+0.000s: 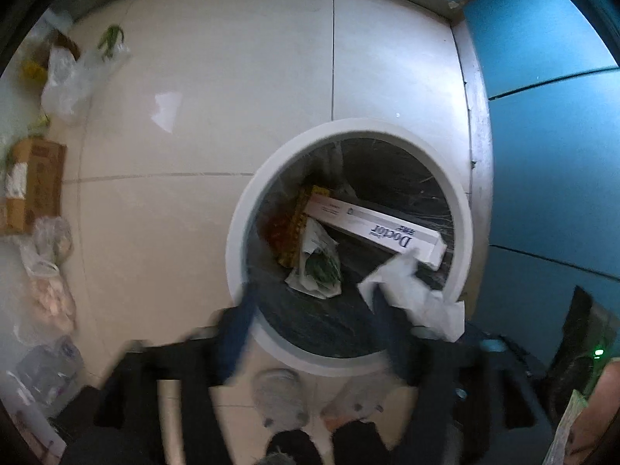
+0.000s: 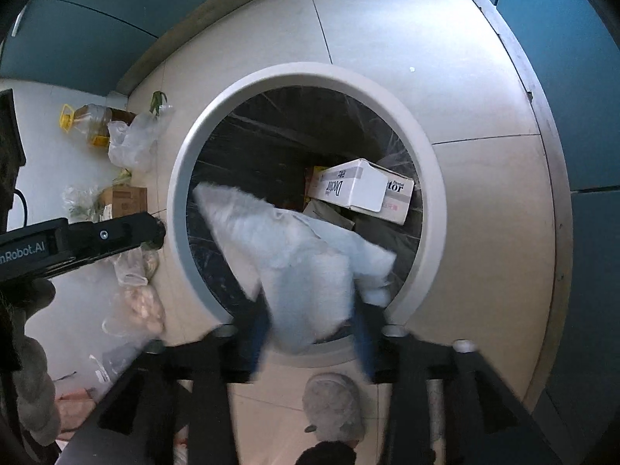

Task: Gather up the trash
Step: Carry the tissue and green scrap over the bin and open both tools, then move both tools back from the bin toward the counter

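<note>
A round white trash bin (image 1: 240, 224) with a dark liner stands on the tiled floor; it also shows in the right wrist view (image 2: 182, 178). Inside lie a white "Doctor" box (image 1: 372, 228) (image 2: 356, 188), a yellow packet (image 1: 298, 217) and a bag of greens (image 1: 319, 267). My right gripper (image 2: 310, 329) is over the bin's near rim with crumpled white paper (image 2: 302, 255) between its blue fingers; the paper is blurred. In the left wrist view that paper (image 1: 414, 294) sits by the right finger. My left gripper (image 1: 314, 317) is open and empty above the bin's near rim.
Along the wall lie plastic bags (image 1: 69, 77), a cardboard box (image 1: 35, 186), an oil bottle (image 2: 93, 120), green leaves (image 1: 110, 38) and a pink bagged item (image 2: 143, 306). Blue cabinet fronts (image 1: 550, 155) stand to the right. A grey slipper (image 2: 333, 407) is below the grippers.
</note>
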`<action>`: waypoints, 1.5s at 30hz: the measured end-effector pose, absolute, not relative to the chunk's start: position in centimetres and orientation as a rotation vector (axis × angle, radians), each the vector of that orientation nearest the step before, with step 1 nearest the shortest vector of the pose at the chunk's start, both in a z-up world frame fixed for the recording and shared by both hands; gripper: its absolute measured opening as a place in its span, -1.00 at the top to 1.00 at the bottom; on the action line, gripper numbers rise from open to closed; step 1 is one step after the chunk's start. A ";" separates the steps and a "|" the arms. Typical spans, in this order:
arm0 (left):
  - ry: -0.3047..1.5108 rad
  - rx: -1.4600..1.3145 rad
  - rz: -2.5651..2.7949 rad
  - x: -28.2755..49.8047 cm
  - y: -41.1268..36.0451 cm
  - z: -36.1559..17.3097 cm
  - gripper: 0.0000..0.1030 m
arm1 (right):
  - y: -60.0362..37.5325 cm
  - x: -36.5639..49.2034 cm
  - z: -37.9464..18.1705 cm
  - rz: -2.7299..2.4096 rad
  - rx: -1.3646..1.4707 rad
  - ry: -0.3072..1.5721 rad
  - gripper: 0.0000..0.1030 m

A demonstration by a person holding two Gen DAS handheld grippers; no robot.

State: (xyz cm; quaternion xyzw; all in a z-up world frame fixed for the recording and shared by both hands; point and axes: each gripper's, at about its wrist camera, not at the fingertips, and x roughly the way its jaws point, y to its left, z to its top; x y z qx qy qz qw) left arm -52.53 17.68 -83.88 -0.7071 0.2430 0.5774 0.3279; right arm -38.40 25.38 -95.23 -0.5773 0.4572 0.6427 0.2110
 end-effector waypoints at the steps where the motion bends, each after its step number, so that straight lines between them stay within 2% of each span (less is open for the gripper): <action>1: 0.649 -1.833 1.524 -52.4 17.6 -83.6 -0.45 | 25.3 -38.4 -95.0 1.790 -1.602 1.270 -0.18; 3: 0.662 -1.813 1.547 -52.3 17.4 -83.1 -0.57 | 25.1 -38.6 -94.4 1.801 -1.607 1.241 -0.29; 4: 0.662 -1.811 1.553 -52.3 17.3 -83.2 -0.82 | 25.1 -38.3 -93.9 1.807 -1.608 1.234 -0.36; 5: 0.662 -1.807 1.563 -52.4 17.1 -82.9 -0.99 | 25.0 -38.1 -93.4 1.811 -1.612 1.225 -0.46; 11: 0.717 -1.724 1.680 -52.6 15.9 -79.9 -0.99 | 24.7 -38.4 -91.3 1.806 -1.645 1.108 -1.00; 16: 0.786 -1.618 1.818 -52.4 14.3 -75.6 -0.99 | 24.8 -37.8 -88.2 1.775 -1.633 1.025 -1.00; 22: 0.778 -1.630 1.855 -51.5 12.1 -70.4 -0.99 | 25.0 -36.7 -82.1 1.751 -1.616 0.951 -1.00; 34: 0.752 -1.584 1.851 -47.3 7.6 -54.4 -0.99 | 22.4 -34.4 -62.6 1.803 -1.539 0.835 -1.00; 45: 0.680 -1.473 1.870 -43.7 3.3 -38.8 -0.99 | 18.0 -30.2 -41.8 1.882 -1.425 0.791 -1.00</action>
